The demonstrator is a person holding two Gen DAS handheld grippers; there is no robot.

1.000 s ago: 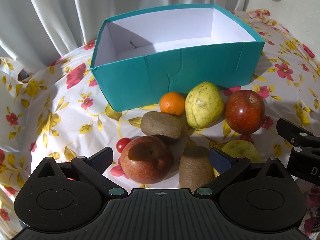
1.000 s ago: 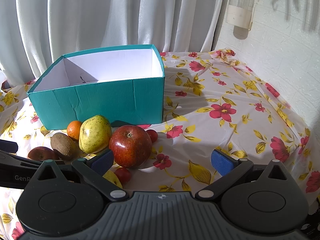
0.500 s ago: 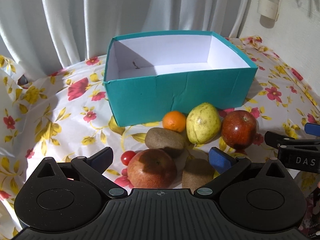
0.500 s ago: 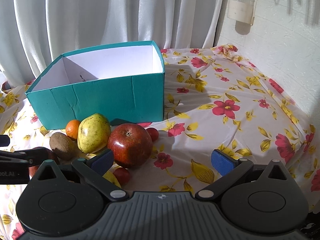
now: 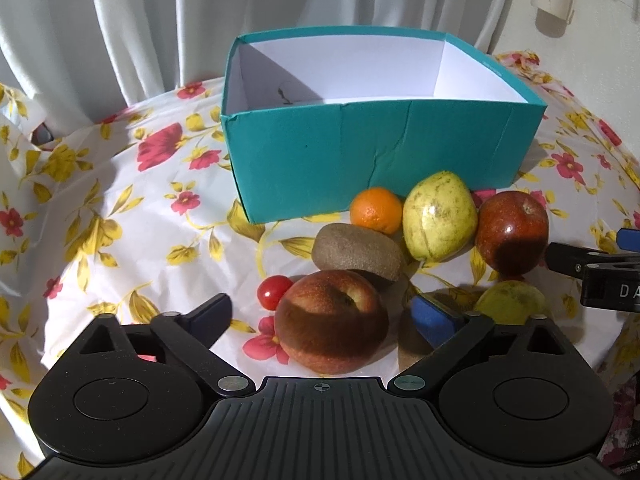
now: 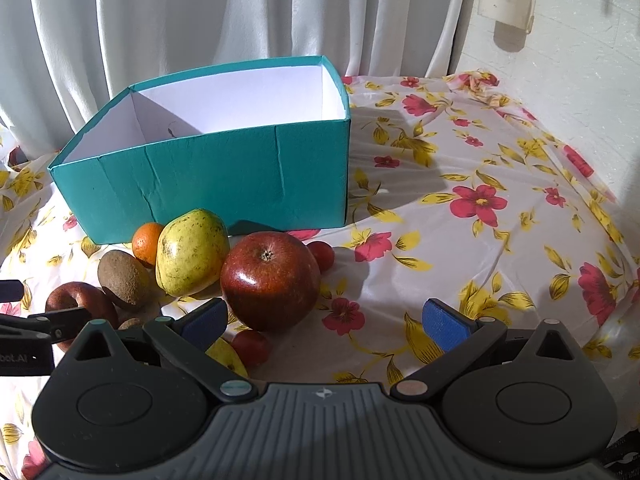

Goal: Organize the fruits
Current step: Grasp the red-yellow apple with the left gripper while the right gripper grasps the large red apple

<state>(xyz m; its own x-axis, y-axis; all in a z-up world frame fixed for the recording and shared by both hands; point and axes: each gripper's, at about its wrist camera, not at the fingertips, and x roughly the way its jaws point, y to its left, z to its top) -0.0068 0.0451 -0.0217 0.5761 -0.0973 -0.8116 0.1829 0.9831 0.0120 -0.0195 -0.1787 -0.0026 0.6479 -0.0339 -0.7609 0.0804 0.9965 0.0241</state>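
The left tool [image 5: 322, 314] has dropped around the near apple [image 5: 332, 320], jaws closing, not yet gripping.

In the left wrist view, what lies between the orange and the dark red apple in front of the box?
A yellow-green pear sits between the orange and the dark red apple; the right wrist view shows the same order.

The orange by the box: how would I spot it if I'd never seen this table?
Find the teal box on the flowered cloth. The fruit is bunched at its front wall, and the orange sits nearest that wall, beside the yellow-green pear. It is the only orange-coloured fruit, smaller than the pear.
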